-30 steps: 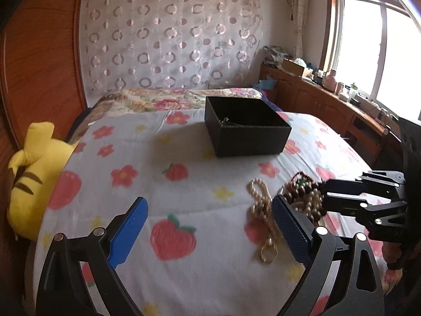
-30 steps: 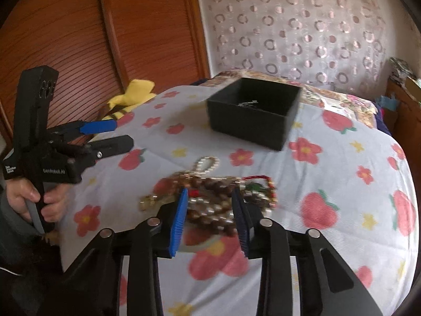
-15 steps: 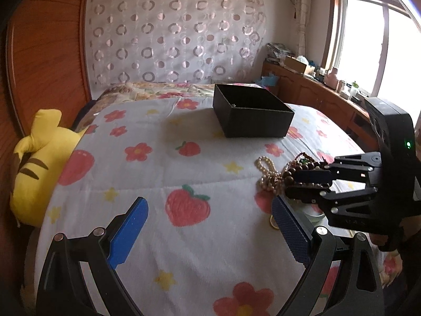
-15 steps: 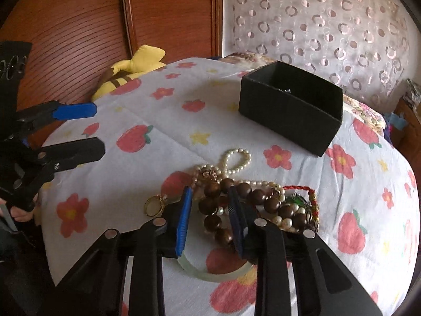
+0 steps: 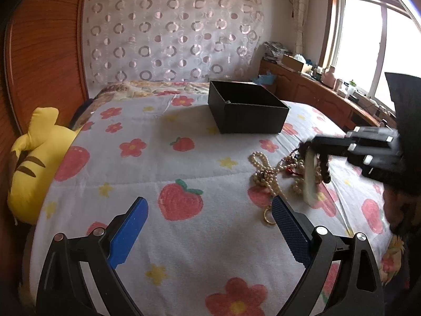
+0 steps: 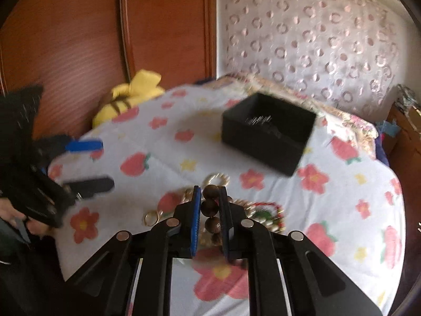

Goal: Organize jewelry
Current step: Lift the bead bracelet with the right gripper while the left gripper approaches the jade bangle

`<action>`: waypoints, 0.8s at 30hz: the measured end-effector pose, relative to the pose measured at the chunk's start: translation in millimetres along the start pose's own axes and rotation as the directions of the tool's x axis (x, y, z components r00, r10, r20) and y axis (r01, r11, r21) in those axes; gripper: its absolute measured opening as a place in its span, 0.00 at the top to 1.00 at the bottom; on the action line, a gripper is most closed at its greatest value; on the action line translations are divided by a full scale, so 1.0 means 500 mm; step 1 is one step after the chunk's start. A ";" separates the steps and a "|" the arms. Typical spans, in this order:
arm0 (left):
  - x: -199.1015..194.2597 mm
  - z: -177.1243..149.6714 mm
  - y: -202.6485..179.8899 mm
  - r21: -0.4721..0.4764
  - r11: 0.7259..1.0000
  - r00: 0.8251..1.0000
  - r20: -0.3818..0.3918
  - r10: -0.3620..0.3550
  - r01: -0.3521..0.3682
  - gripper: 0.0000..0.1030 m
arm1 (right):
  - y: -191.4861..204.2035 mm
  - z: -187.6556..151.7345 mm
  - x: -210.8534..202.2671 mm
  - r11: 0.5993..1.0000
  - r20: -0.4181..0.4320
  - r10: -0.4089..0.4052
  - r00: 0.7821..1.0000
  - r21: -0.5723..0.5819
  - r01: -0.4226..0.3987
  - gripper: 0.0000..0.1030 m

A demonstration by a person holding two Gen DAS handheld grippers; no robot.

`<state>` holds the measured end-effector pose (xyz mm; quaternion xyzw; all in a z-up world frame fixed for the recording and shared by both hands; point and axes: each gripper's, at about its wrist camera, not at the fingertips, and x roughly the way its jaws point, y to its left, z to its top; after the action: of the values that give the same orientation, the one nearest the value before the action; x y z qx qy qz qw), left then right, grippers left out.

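A black open box [image 5: 247,110] stands on the flowered bedspread [image 5: 184,163]; it also shows in the right wrist view [image 6: 268,134] with thin metal pieces inside. A jewelry pile lies in front of it: a pearl necklace [image 5: 263,171], a gold ring [image 5: 269,216], red and beaded pieces. My right gripper [image 6: 210,202] is shut on a brown wooden bead bracelet [image 6: 210,206] and lifts it off the pile; a pale jade bangle [image 5: 310,176] hangs with it. My left gripper [image 5: 208,221] is open and empty, low over the bedspread.
A yellow plush toy [image 5: 34,158] lies at the bed's left edge by the wooden headboard [image 5: 39,52]. A wooden cabinet with clutter [image 5: 315,92] runs under the window on the right. A patterned curtain [image 5: 171,31] hangs behind.
My right gripper has closed on the brown bead bracelet and risen from the pile, pulling the pale bangle up with it. My left gripper has stayed open, shifting slightly back.
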<state>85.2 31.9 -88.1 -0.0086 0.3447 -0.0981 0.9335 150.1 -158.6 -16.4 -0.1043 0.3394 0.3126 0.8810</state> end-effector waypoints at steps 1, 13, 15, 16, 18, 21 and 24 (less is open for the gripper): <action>0.000 0.001 -0.001 0.001 1.000 1.000 0.000 -0.002 0.002 0.11 | -0.006 0.003 -0.011 1.000 0.010 -0.005 1.000 0.002 0.005 0.86; 0.006 0.002 -0.010 0.004 1.000 1.000 -0.008 -0.007 0.007 0.11 | -0.033 0.017 -0.063 1.000 0.048 -0.013 0.999 0.015 0.012 1.00; 0.007 0.002 -0.011 0.004 1.000 1.000 -0.008 -0.010 0.010 0.11 | -0.028 0.010 -0.054 1.000 0.038 -0.008 0.999 0.018 0.008 1.00; 0.007 0.003 -0.011 0.004 1.000 1.000 -0.009 -0.010 0.010 0.11 | -0.024 0.003 -0.050 1.000 0.030 -0.006 1.000 0.018 0.006 1.00; 0.008 0.002 -0.012 0.005 1.000 1.000 -0.008 -0.014 0.014 0.11 | -0.013 -0.014 -0.045 1.000 0.014 -0.005 1.000 0.008 0.005 1.00; 0.009 0.001 -0.015 0.008 1.000 1.000 -0.008 -0.020 0.020 0.11 | 0.000 -0.039 -0.042 1.000 -0.007 -0.014 1.000 -0.001 0.014 0.99; 0.010 -0.001 -0.020 0.014 1.000 1.000 -0.008 -0.023 0.023 0.11 | 0.010 -0.077 -0.043 1.000 -0.039 0.006 0.999 0.010 -0.006 0.99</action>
<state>86.8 21.4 -90.7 -0.0056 0.3477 -0.1111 0.9310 114.0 -180.2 -30.8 -0.1051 0.3585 0.3114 0.8737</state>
